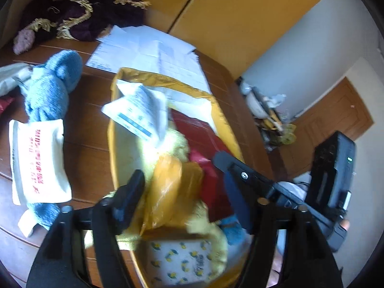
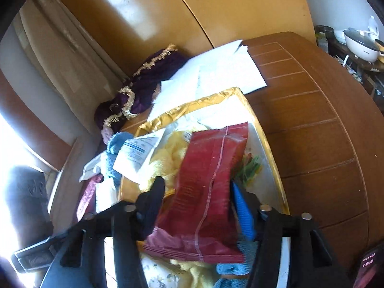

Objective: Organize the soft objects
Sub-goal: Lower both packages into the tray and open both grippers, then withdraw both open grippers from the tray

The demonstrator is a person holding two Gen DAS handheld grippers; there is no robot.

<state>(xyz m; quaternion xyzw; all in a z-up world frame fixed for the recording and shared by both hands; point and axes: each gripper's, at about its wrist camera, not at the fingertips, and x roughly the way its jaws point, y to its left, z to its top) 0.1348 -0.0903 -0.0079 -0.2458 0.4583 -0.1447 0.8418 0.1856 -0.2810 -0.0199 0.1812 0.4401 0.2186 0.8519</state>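
Note:
A gold-rimmed tray (image 1: 112,129) (image 2: 268,144) on the brown table holds a pile of soft things: a yellow fluffy cloth (image 1: 177,144) (image 2: 168,153), a dark red packet (image 1: 206,148) (image 2: 211,182), a white packet with a blue label (image 1: 139,110) (image 2: 139,151), a lemon-print cloth (image 1: 182,261) and an orange plastic bag (image 1: 168,187). My left gripper (image 1: 182,192) hangs open over the tray with the orange bag between its fingers. My right gripper (image 2: 199,204) (image 1: 222,159) is open too, its fingers on either side of the red packet.
Left of the tray lie a blue knitted cloth (image 1: 50,88), a white packet with red print (image 1: 38,163) and a purple gold-trimmed cloth (image 1: 79,16) (image 2: 144,91). White papers (image 1: 148,50) (image 2: 216,72) lie behind it. A yellow wall stands at the back. Bare table (image 2: 312,144) lies to the right.

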